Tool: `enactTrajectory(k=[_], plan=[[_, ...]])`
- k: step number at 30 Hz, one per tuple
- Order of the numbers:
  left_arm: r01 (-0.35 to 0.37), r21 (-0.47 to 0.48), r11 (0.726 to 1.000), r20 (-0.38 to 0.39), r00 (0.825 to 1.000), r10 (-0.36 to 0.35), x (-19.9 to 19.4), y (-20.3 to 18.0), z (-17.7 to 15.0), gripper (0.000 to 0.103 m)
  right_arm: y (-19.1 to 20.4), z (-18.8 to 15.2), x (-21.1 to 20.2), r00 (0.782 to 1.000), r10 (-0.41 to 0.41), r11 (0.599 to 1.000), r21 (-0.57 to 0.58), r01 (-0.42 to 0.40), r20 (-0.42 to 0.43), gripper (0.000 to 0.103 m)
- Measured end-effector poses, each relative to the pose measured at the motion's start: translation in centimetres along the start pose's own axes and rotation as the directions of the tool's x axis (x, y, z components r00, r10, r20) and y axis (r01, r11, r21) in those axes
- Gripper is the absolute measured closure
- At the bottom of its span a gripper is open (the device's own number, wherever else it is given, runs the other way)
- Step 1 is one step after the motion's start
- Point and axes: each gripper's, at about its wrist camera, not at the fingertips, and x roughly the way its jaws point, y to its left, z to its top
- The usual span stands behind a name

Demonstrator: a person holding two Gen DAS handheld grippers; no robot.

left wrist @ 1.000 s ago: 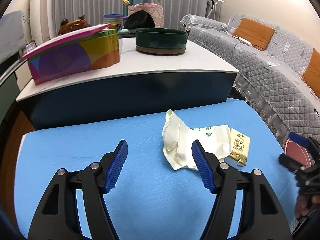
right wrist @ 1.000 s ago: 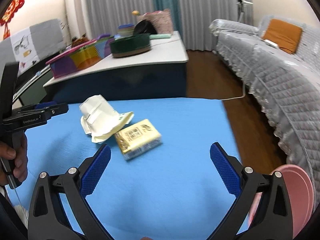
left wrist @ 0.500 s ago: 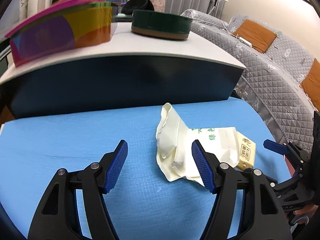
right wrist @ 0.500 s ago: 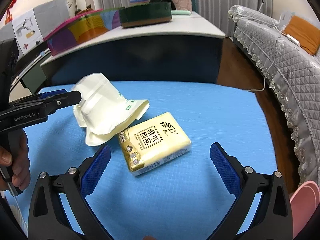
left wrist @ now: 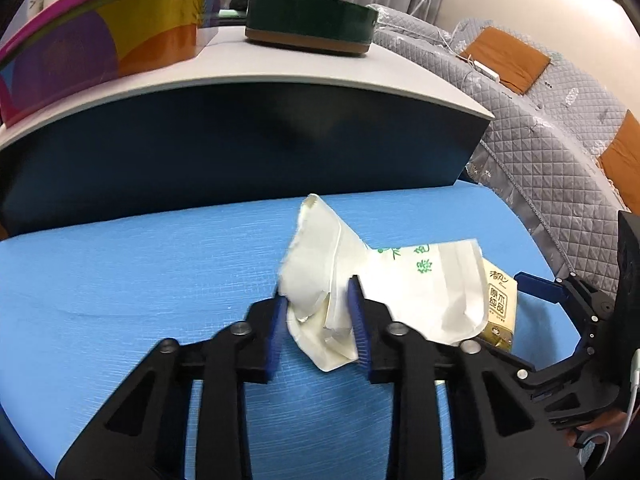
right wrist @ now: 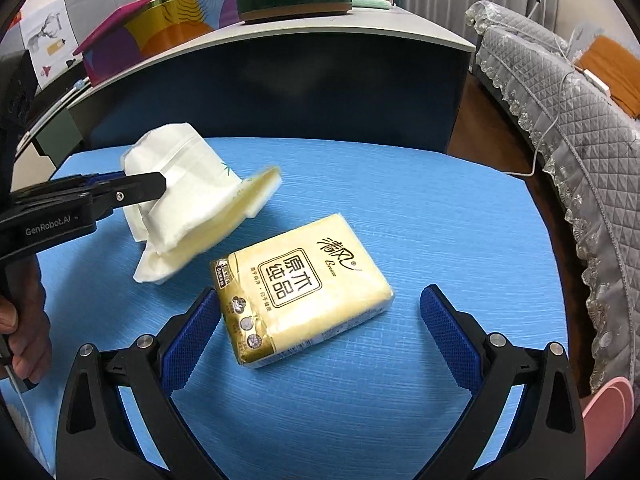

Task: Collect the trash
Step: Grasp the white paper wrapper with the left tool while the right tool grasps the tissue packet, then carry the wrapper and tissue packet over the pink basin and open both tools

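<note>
A crumpled white paper wrapper [left wrist: 420, 280] with green print lies on the blue mat [left wrist: 140, 280]. My left gripper [left wrist: 318, 304] is closing on its near left fold, and both blue pads press the paper. In the right wrist view the same wrapper [right wrist: 192, 184] sits at the left with the left gripper [right wrist: 120, 192] on it. A yellow tissue pack [right wrist: 304, 280] lies just right of the wrapper. My right gripper [right wrist: 320, 296] stands open low around the pack, its left pad beside the pack's corner. The pack [left wrist: 500, 300] is half hidden behind the wrapper in the left wrist view.
A dark cabinet with a white top [left wrist: 280, 80] rises right behind the mat, bearing a colourful box [left wrist: 100, 40] and a green round tin [left wrist: 308, 20]. A grey quilted sofa [left wrist: 540, 120] runs along the right. A pink object [right wrist: 608, 404] lies low at the right.
My left gripper's jaws went from wide open to pinched on the wrapper's fold. Both grippers came lower and closer; the right one now straddles the tissue pack.
</note>
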Motion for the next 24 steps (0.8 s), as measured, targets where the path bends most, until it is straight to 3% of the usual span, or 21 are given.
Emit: enactTrajectory(k=[2, 5, 14, 24], plan=[[-0.005, 0.002, 1.0, 0.002, 1.0, 0.005, -0.3, 0.0, 0.2, 0.086, 0.1, 0.0, -0.1, 1.0, -0.007, 1.0, -0.009, 0.007, 0.005, 0.008], [-0.031, 0.011, 0.999, 0.007, 0.999, 0.031, -0.9, 0.0, 0.5, 0.091, 0.1, -0.1, -0.4, 1.0, 0.003, 1.0, -0.011, -0.003, 0.002, 0.024], [-0.095, 0.028, 0.995, 0.031, 0.995, 0.094, -4.1, -0.3, 1.3, 0.096, -0.2, -0.2, -2.8, 0.999, -0.016, 1.0, 0.012, 0.016, 0.032, 0.026], [-0.125, 0.076, 0.989, 0.077, 0.99, 0.119, -8.2, -2.0, 1.1, 0.096, -0.4, -0.2, -8.3, 0.993, -0.041, 0.999, 0.02, 0.04, 0.109, 0.026]])
